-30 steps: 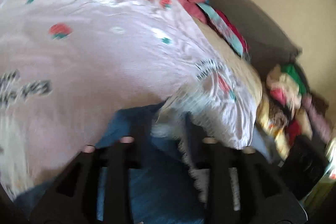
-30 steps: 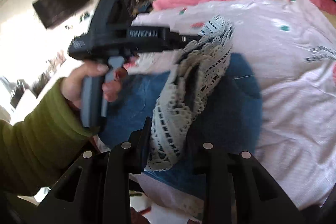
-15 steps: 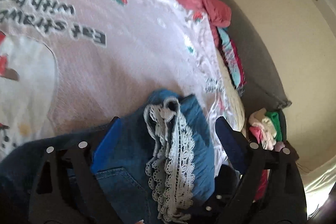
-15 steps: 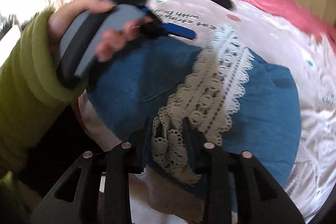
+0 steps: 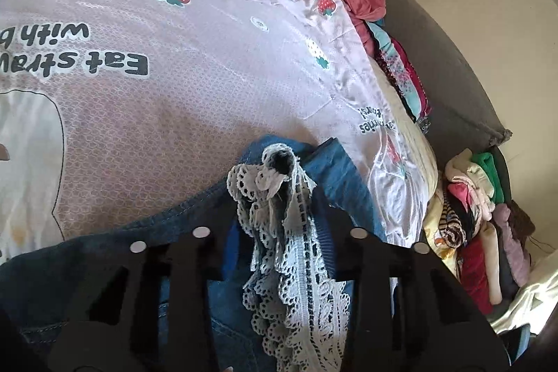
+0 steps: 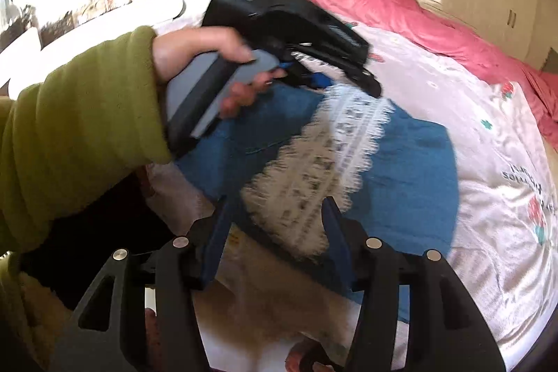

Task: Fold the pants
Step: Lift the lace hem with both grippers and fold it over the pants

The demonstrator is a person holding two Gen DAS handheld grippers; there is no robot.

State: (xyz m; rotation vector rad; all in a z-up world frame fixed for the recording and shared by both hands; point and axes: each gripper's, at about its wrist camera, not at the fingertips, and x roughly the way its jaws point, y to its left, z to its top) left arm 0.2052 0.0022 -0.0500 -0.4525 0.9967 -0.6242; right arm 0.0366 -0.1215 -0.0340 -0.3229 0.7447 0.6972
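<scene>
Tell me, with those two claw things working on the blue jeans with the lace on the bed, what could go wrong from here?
1. The left gripper pinches the bunched lace trim; pulling could snag or tear its open weave.
2. The right gripper stands open around the trim's other end, so that side may slip and the fold go crooked.
3. The jeans lie on a thin strawberry-print sheet; a low closing could catch it too.

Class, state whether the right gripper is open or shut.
Open: the right gripper has its jaws spread wide, with the pants' lace trim lying loose between them.
</scene>
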